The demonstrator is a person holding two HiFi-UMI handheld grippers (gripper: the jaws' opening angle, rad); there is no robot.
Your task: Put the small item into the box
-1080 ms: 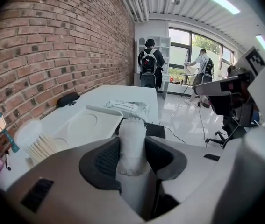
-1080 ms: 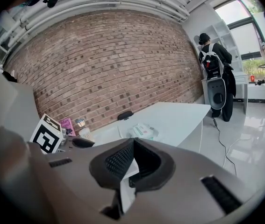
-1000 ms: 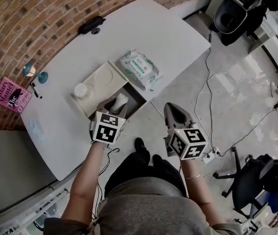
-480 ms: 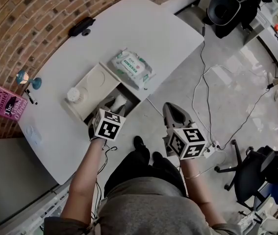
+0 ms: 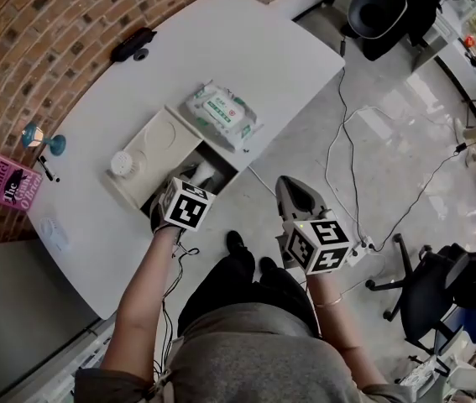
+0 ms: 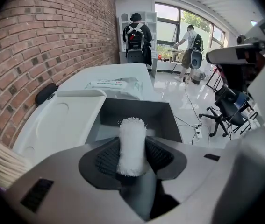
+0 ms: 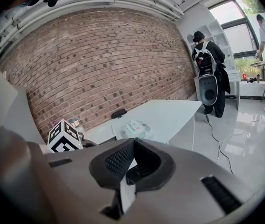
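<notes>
White worktop point(image 5: 246, 49) against a brick wall, head view. An open box point(image 5: 225, 159) sits at the near edge with its pale lid point(image 5: 158, 139) folded back beside it and a pack of wipes point(image 5: 219, 112) just behind. The left gripper point(image 5: 194, 180) hovers over the dark compartment and carries the small white roll point(image 5: 207, 173). The right gripper point(image 5: 292, 186) hangs off the worktop, above the floor and well apart from the box.

Left gripper view. The jaws are clamped on the roll point(image 6: 132, 143), which stands upright between the ribbed pads and is held by its lower part only, its fuzzy top free. The box cavity point(image 6: 137, 113) lies directly ahead and below, with the lid point(image 6: 62, 120) to the left. The roll is thus over the box but not yet in it.

Right gripper view. The jaws are closed on nothing, pointing across the worktop toward the wipes point(image 7: 134, 129); the left gripper's marker cube point(image 7: 64, 136) shows at left.

Likely faults from here, as a judgement:
- **Bounce-out.** A release from too high could let the light roll bounce or tip against the near wall. As the box sits at the worktop's edge, a miss on that side would probably send it to the floor.
- **Snagging.** The fuzzy surface may cling to a ribbed pad as the jaws part, dragging the roll sideways onto the rim.

Lowering into the cavity before opening would guard against both.
</notes>
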